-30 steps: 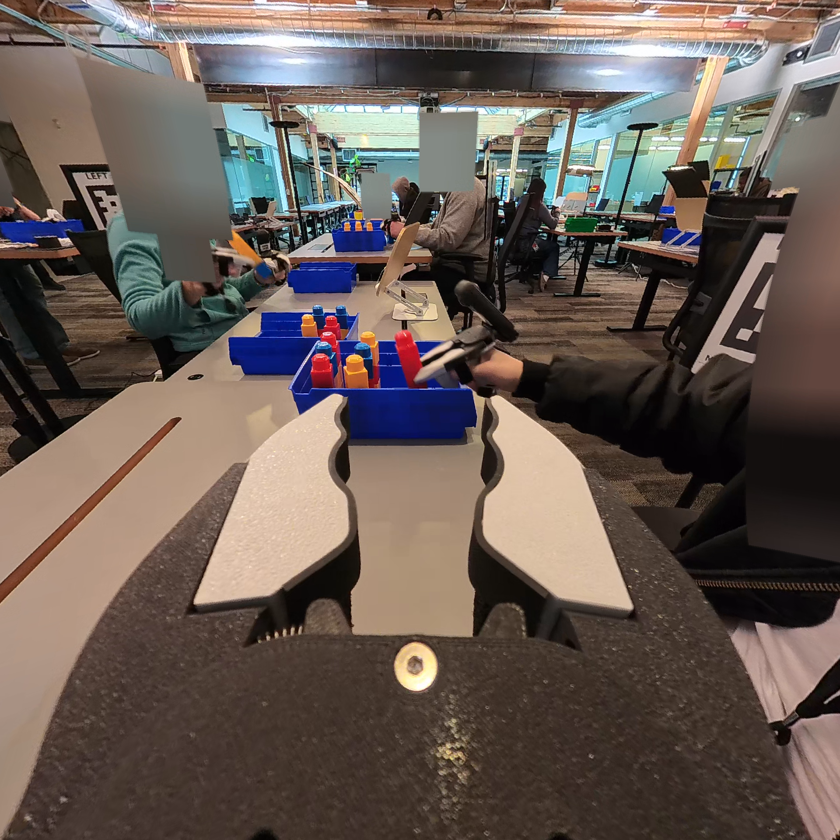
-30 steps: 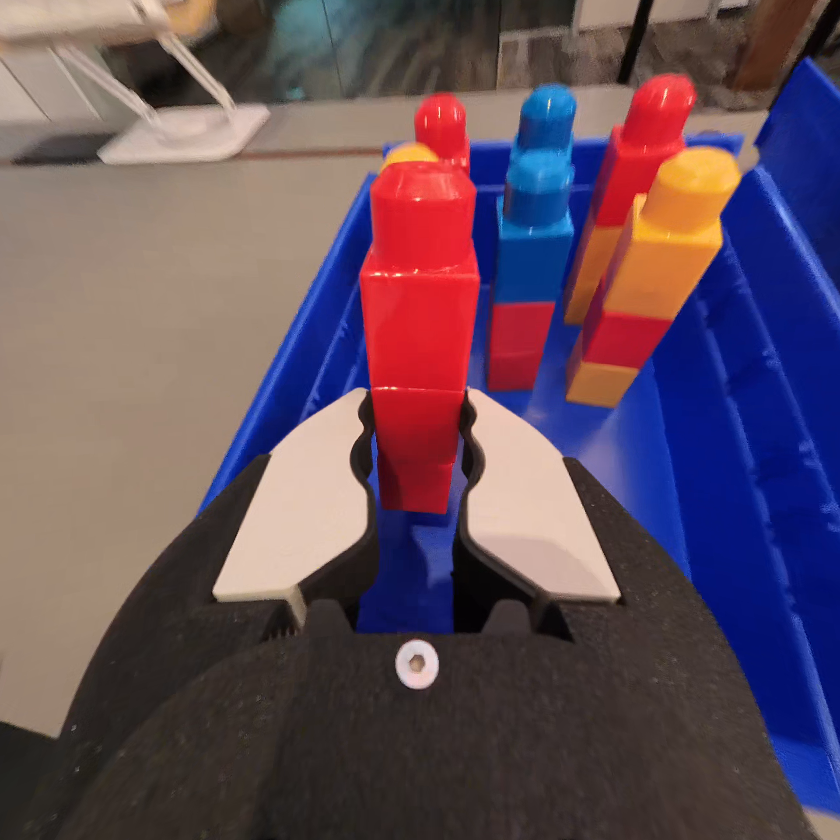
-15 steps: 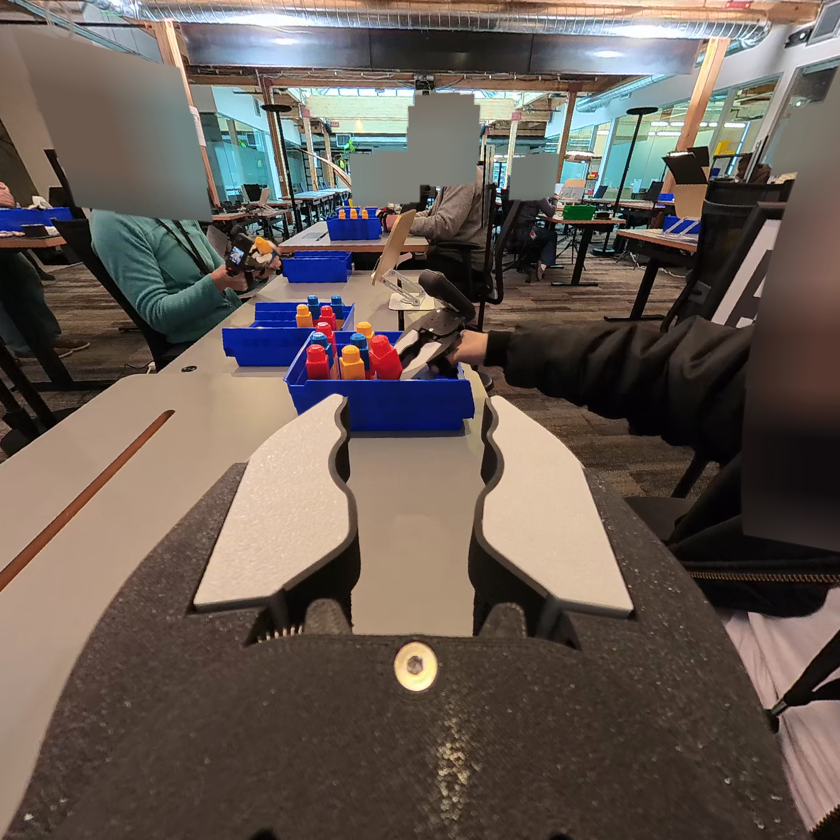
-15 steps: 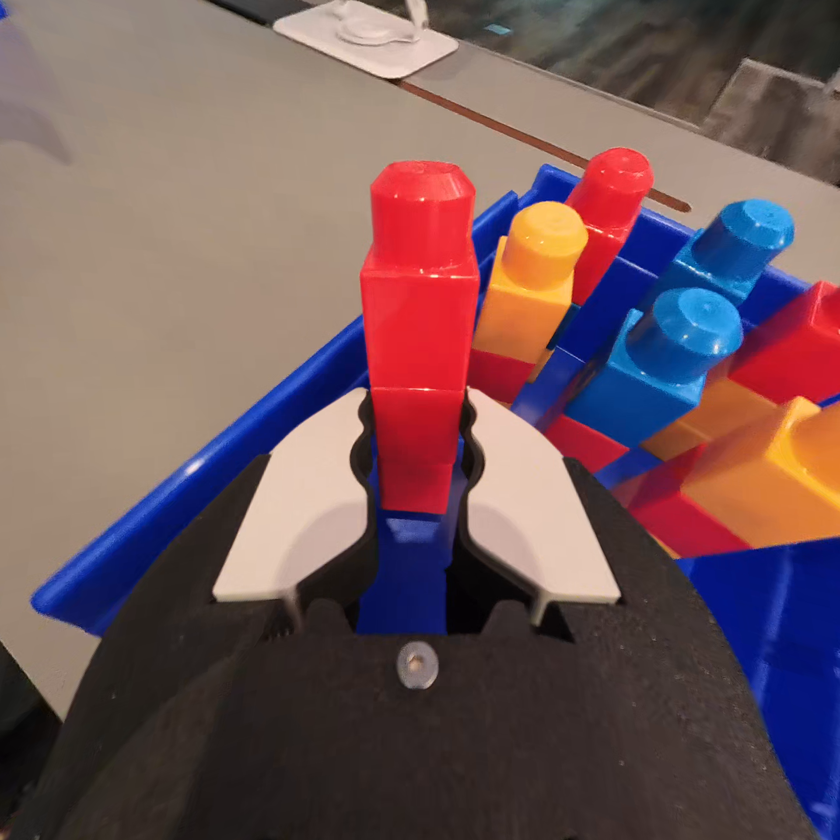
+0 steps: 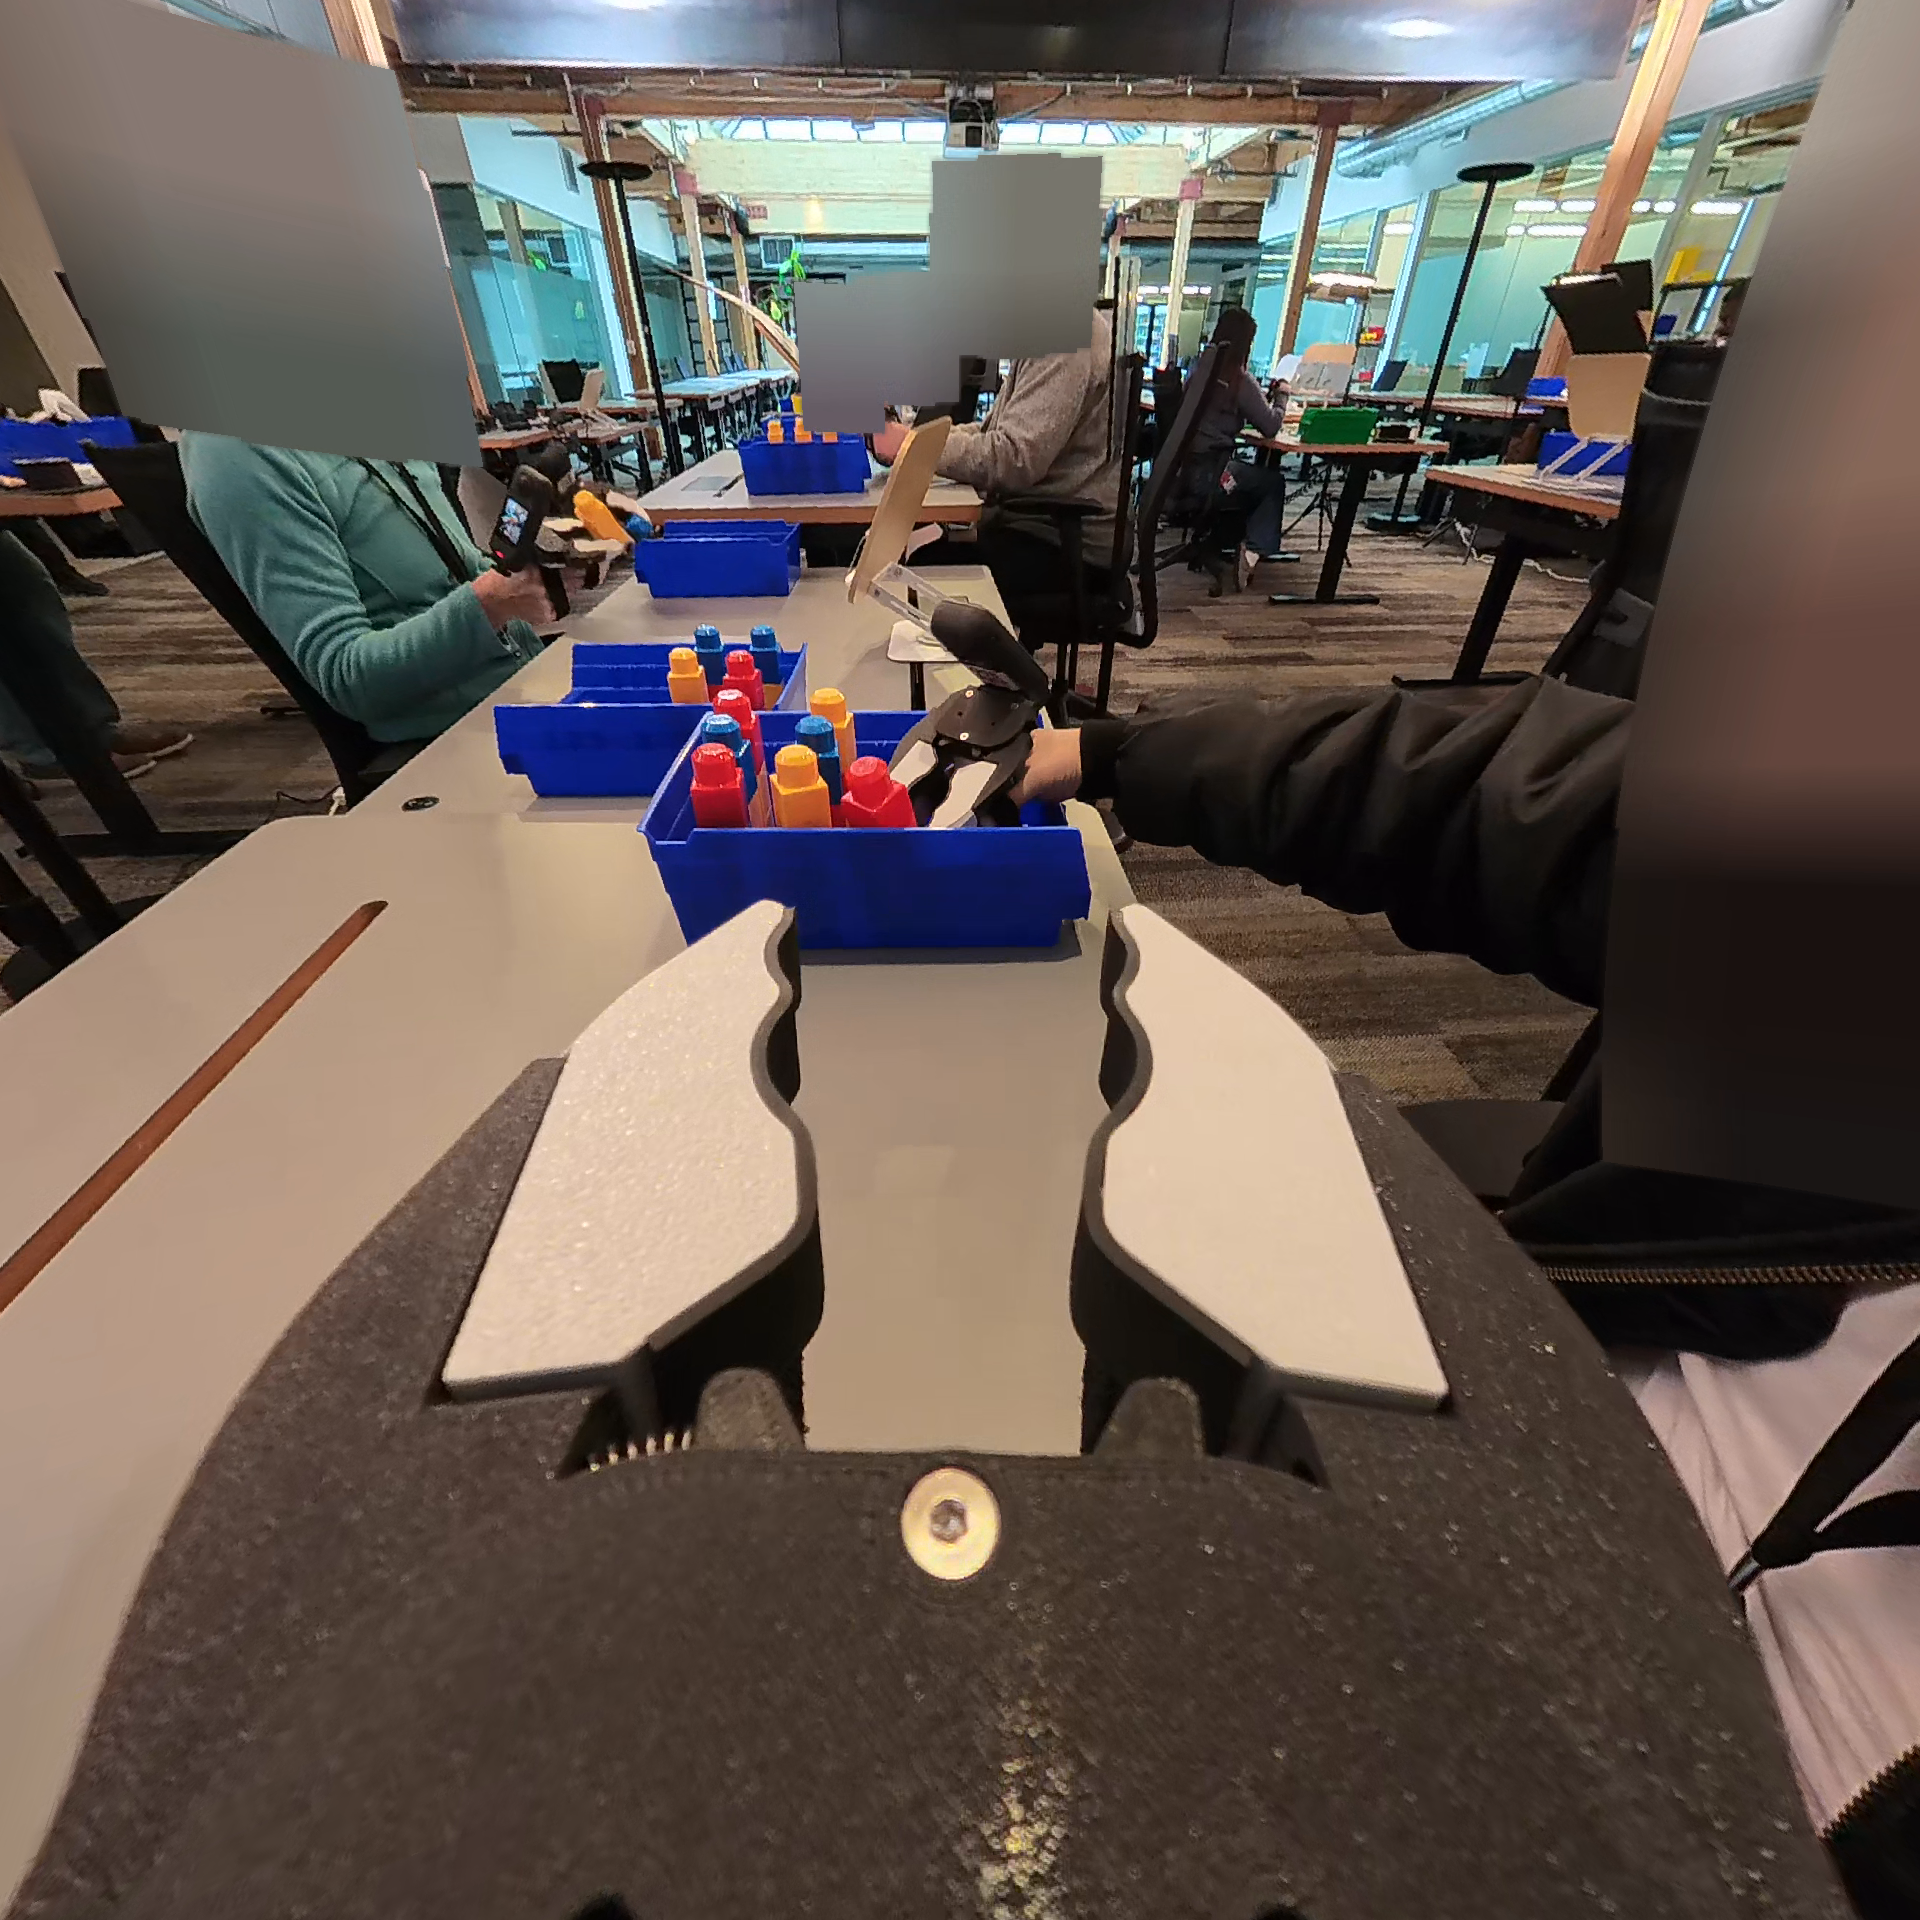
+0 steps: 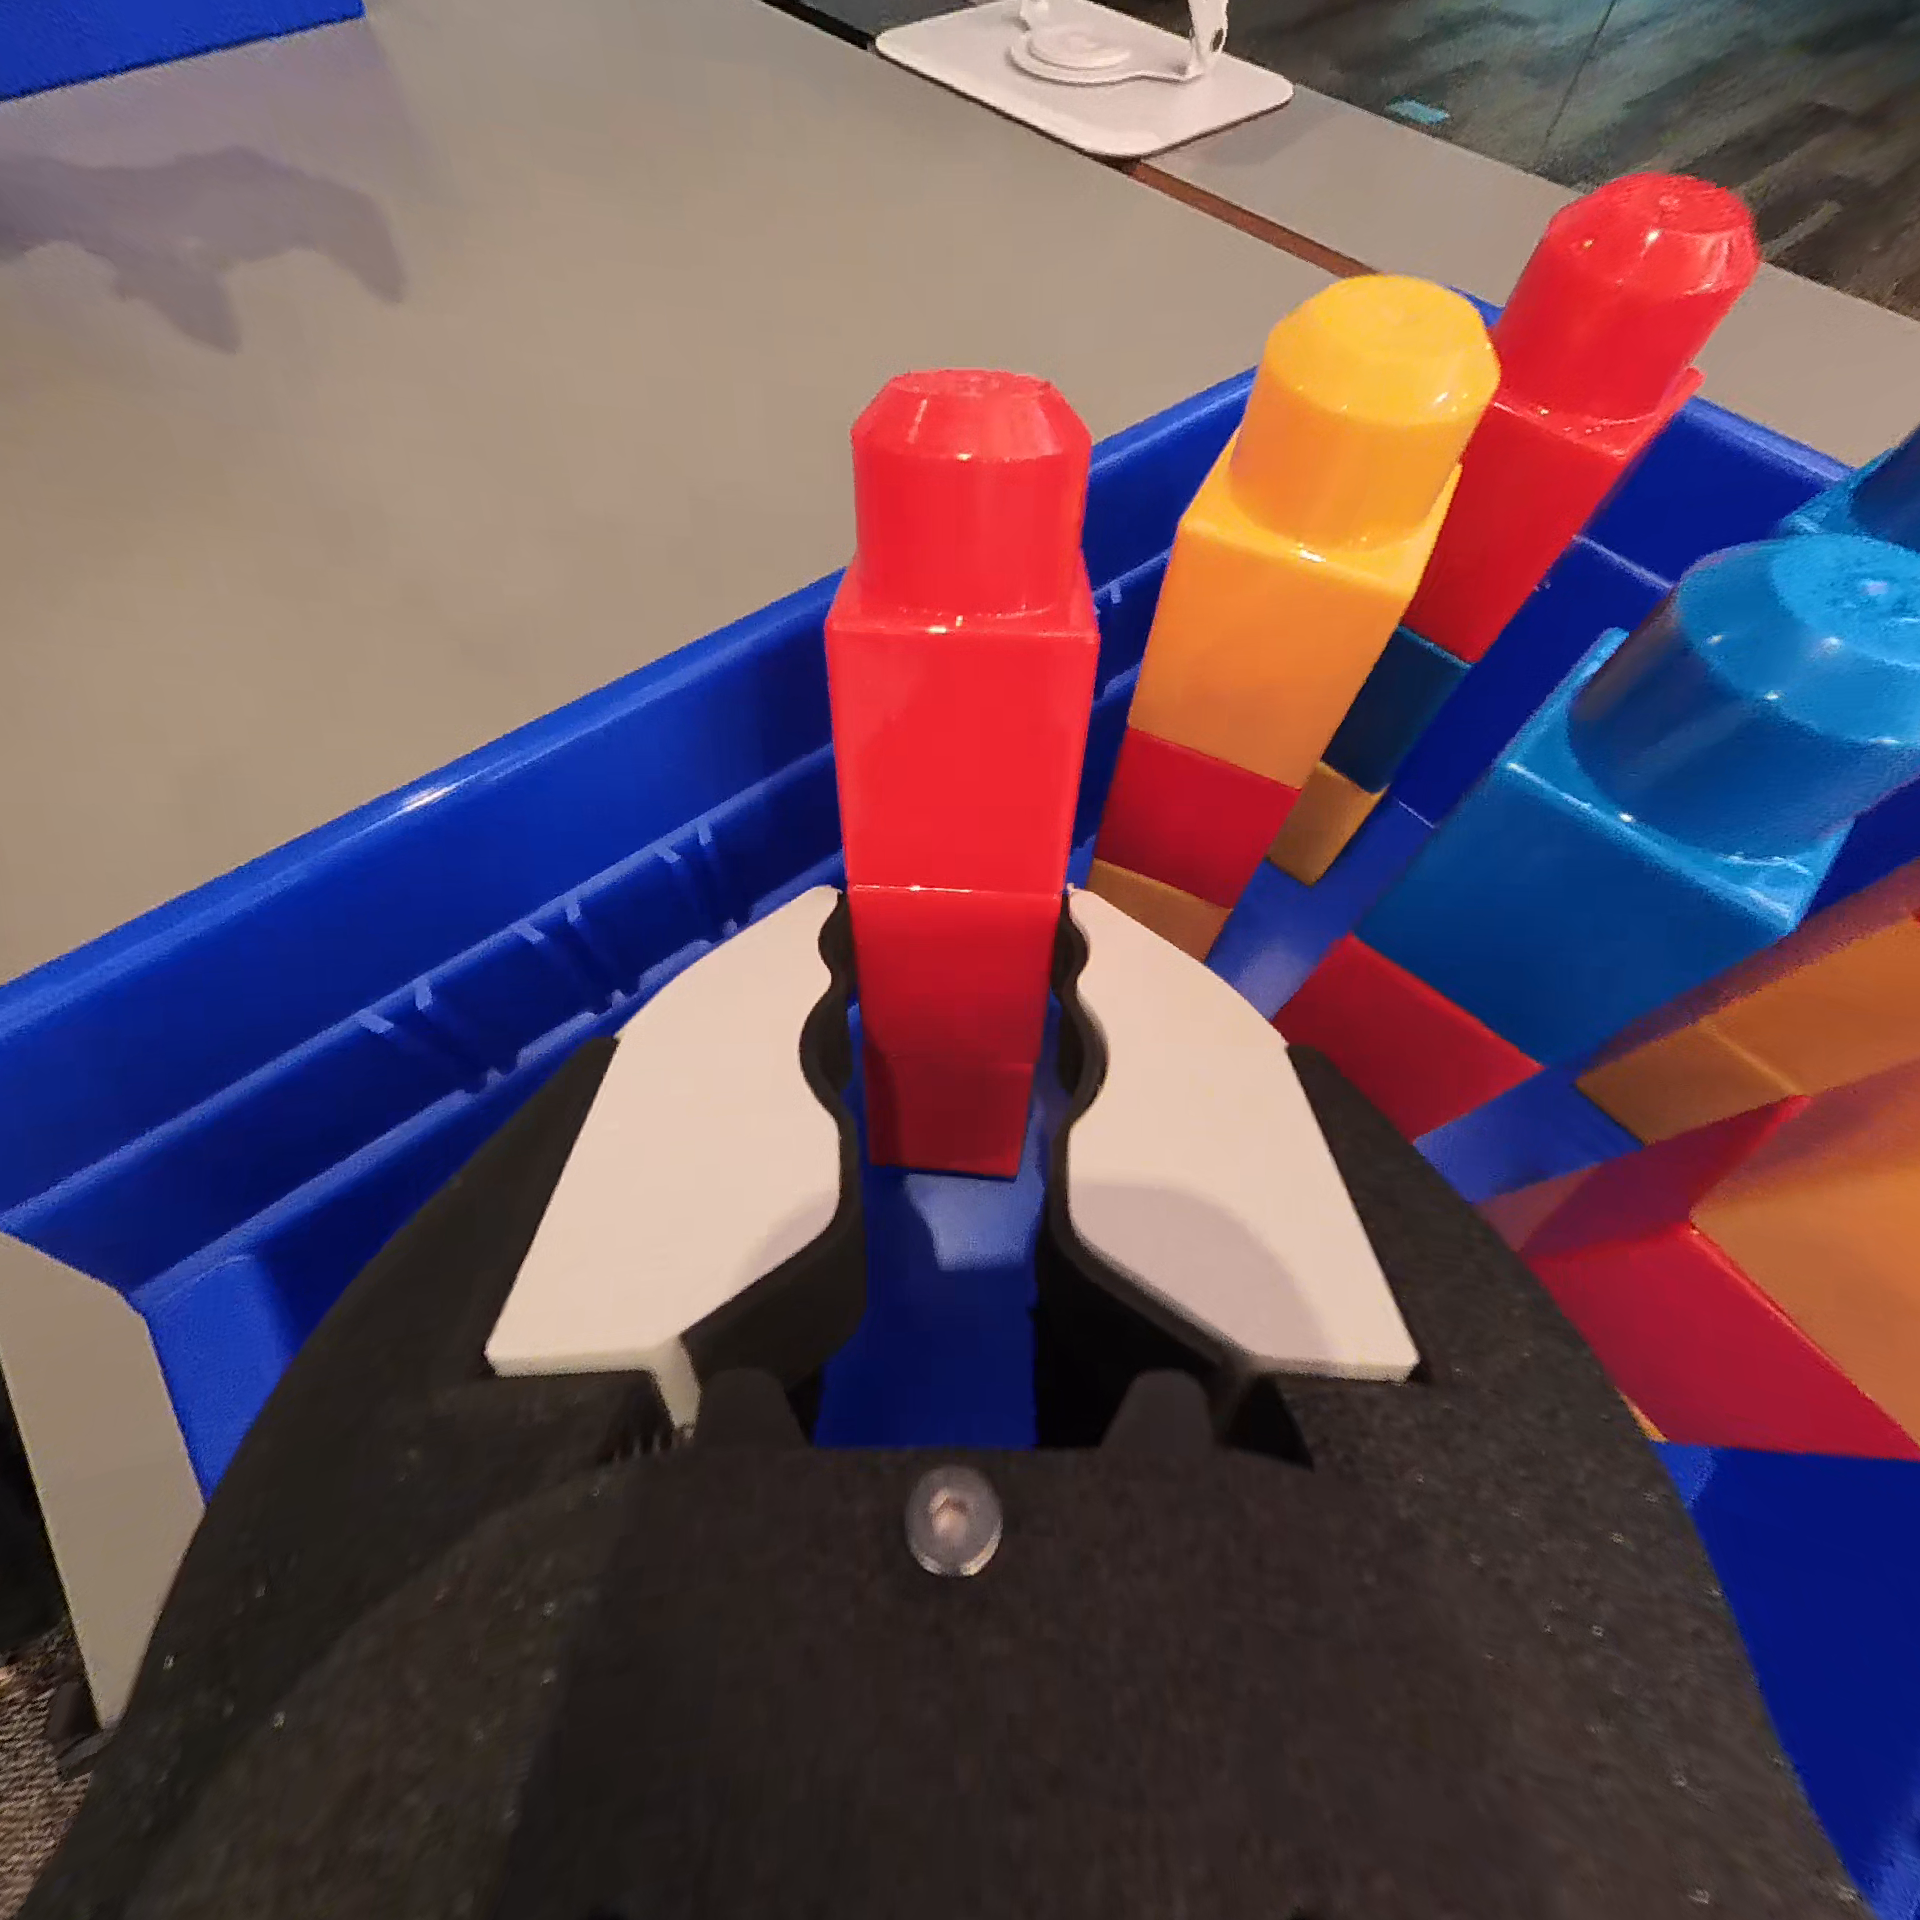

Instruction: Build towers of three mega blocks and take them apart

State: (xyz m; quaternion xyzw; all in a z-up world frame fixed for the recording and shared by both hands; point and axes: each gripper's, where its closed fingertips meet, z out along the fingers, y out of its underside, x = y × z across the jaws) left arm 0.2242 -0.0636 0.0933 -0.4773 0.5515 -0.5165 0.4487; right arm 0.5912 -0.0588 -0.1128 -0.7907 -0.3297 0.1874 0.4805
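Grey tabletop (image 5: 416, 935) carried the blue bin (image 6: 436, 883), and your right gripper (image 6: 951, 997) was clamped on the middle of the all-red tower (image 6: 961, 748), inside the bin beside the orange-topped tower (image 6: 1299, 623). You needed to seat it squarely before releasing. Half a second before, it rode higher. Your left gripper (image 5: 951, 1060) hung spread and empty, as earlier.
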